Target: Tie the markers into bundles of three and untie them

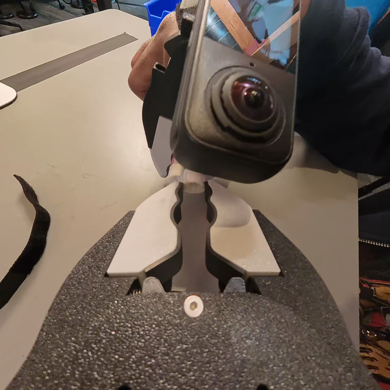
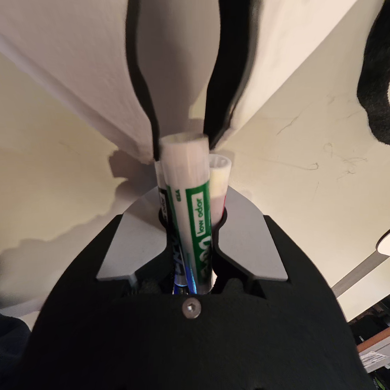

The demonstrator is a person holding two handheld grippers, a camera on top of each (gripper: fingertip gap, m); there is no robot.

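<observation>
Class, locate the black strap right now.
In the left wrist view, the black strap lies curled on the table at the left edge, apart from the left claw.

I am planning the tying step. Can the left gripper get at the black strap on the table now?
Probably yes, but not at once: the left gripper has its fingers around the end of the green marker. The strap lies to its left on the table, with nothing between.
</observation>
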